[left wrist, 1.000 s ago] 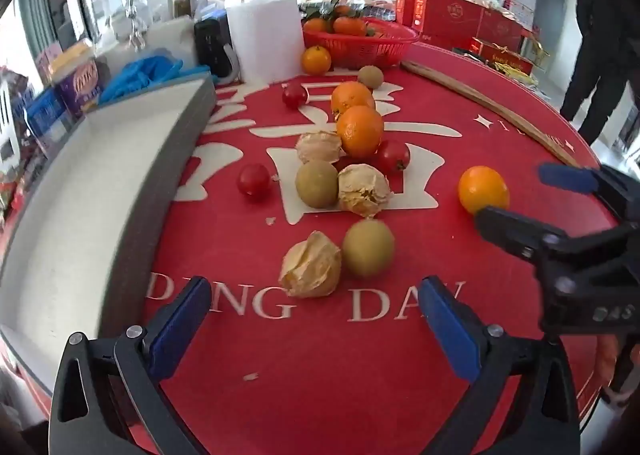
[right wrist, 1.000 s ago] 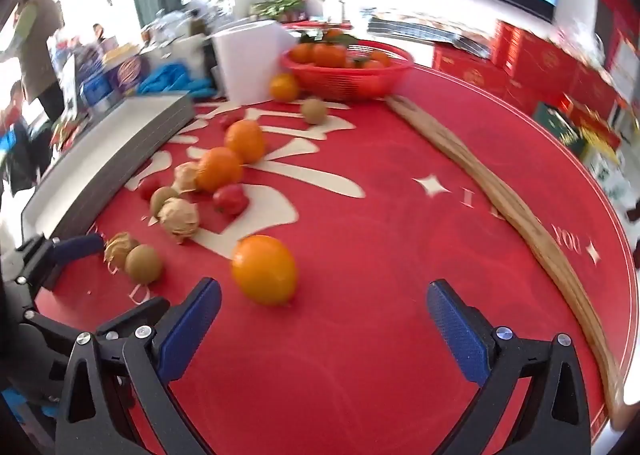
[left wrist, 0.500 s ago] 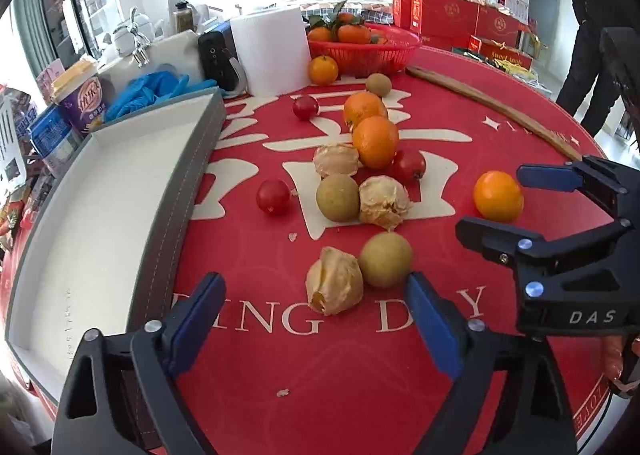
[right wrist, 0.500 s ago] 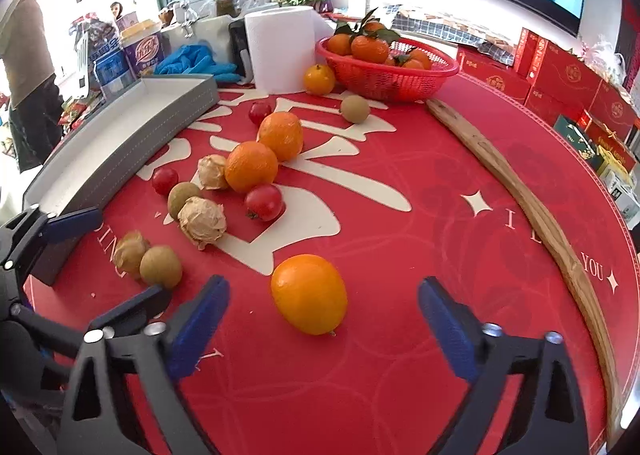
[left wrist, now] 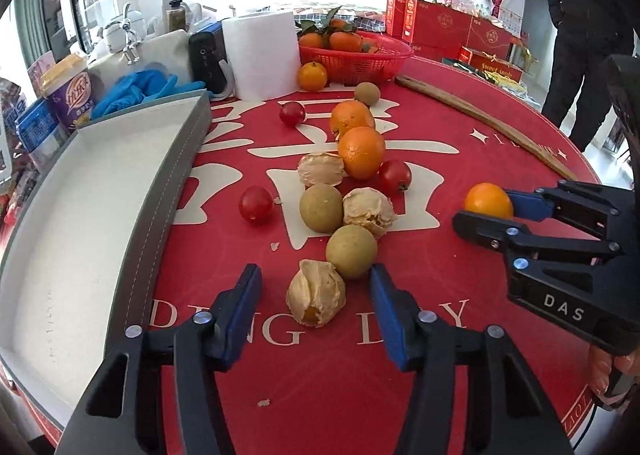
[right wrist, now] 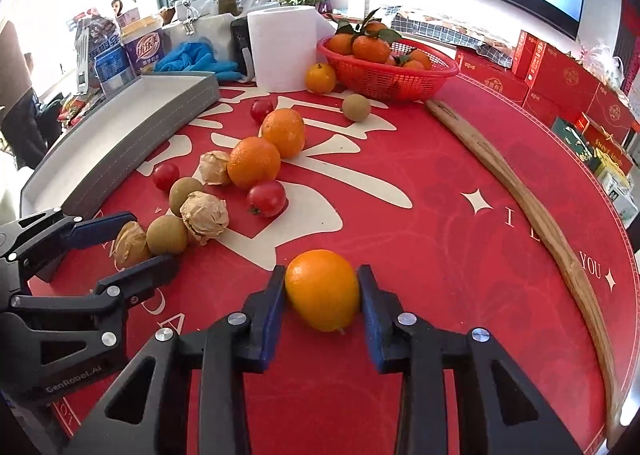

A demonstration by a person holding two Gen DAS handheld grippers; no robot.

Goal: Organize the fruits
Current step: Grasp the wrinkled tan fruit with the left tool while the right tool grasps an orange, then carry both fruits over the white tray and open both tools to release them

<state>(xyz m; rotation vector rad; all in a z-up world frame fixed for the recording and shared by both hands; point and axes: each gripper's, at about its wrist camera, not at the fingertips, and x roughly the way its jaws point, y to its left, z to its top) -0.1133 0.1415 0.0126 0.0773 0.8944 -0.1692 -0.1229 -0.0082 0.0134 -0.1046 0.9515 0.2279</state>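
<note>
closing on two fruits at once is the step in hand. the right gripper (right wrist: 322,303) has its pads either side of a lone orange (right wrist: 322,295) on the red mat (right wrist: 440,235), jaws narrowing and seemingly just touching the skin. the left gripper (left wrist: 316,307) stands about half wide and is closing too, with a husked fruit (left wrist: 316,297) between its jaws but the pads not yet on it.

to do this well, i judge the right squeeze should stop once the orange sits firm, since a round fruit can pop out forward; keep the pads level with its middle. the left side wants more care: the papery husk will crush, and a brown fruit (left wrist: 351,251) lies touching or just beside the right pad, so the jaws may nudge it. centre on the husk first. the white tray (left wrist: 80,215) along the left edge looks the likely place to put them.

counted loose on the mat: four oranges including the small one by the red basket (right wrist: 384,75), three tomatoes, four brown fruits, three husked ones. more oranges sit in the basket, too heaped to count.
</note>
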